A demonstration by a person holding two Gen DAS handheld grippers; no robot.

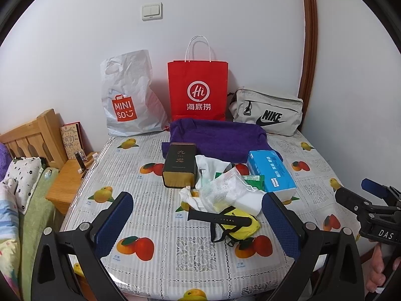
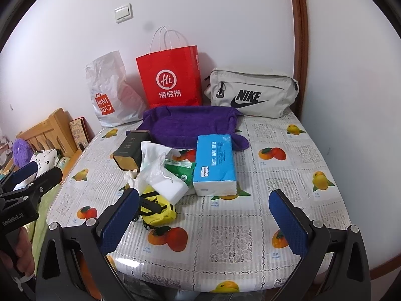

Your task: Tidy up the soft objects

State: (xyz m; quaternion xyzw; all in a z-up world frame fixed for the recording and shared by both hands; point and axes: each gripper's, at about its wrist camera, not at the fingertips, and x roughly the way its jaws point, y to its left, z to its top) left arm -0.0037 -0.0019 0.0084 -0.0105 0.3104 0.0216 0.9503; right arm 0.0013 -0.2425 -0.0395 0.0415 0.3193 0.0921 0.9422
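Note:
A purple towel [image 1: 215,139] [image 2: 190,125] lies at the back of the table. In front of it sit a blue tissue pack [image 1: 272,170] [image 2: 215,163], a crumpled clear plastic bag [image 1: 225,190] over white cloth [image 1: 209,165], a green wipes pack [image 2: 181,170], a white sponge block [image 2: 170,188] and a small yellow pouch [image 1: 241,227] [image 2: 156,212] with a black watch strap [image 1: 215,217] on it. My left gripper [image 1: 198,223] is open and empty, just short of the pouch. My right gripper [image 2: 204,223] is open and empty over bare tablecloth.
A dark tea tin [image 1: 179,165] lies left of the pile. A Miniso plastic bag [image 1: 127,97], a red paper bag [image 1: 198,90] and a grey Nike pouch [image 1: 267,111] stand against the wall. A wooden bed frame and nightstand [image 1: 67,183] are to the left.

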